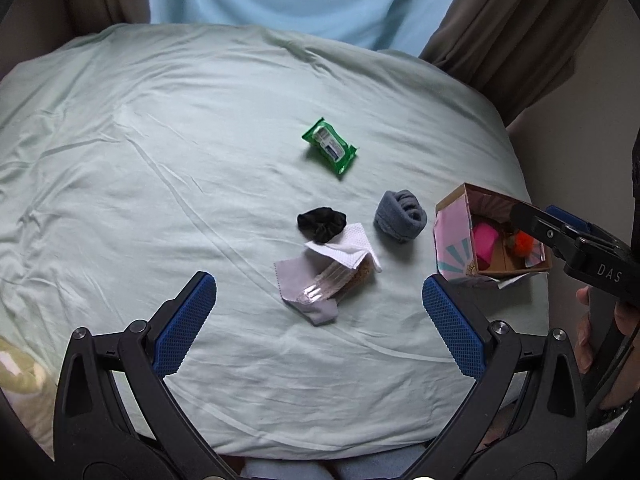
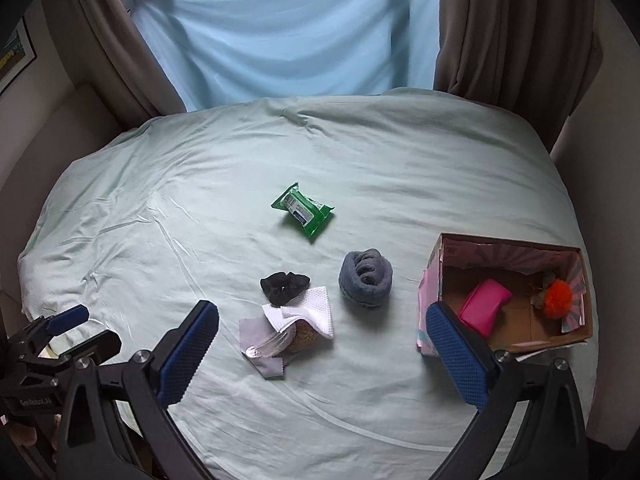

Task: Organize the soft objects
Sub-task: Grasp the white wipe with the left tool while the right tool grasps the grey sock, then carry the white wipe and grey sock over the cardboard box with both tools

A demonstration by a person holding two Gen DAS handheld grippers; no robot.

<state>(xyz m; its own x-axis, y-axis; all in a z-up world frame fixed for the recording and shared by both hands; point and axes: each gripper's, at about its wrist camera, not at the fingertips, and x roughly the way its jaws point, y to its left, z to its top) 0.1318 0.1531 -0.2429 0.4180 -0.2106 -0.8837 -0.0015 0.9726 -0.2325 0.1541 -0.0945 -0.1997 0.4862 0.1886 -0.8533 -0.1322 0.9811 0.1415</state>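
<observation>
On the pale green bedsheet (image 1: pixel 160 160) lie a green wipes pack (image 1: pixel 329 147), a black scrunchie (image 1: pixel 321 222), a rolled grey sock (image 1: pixel 400 216) and a pile of a white napkin (image 1: pixel 348 248), grey cloth and clear plastic fork. A cardboard box (image 2: pixel 440 280) at the right holds a pink item (image 2: pixel 484 306) and an orange pompom (image 2: pixel 557 299). My left gripper (image 1: pixel 318 308) is open and empty above the pile. My right gripper (image 2: pixel 322 344) is open and empty, near the box; it also shows in the left wrist view (image 1: pixel 560 232).
Brown curtains (image 2: pixel 500 28) and a light blue cloth (image 2: pixel 300 40) hang behind the bed. A wall stands at the right edge of the bed. A yellowish soft thing (image 1: pixel 20 376) sits at the lower left.
</observation>
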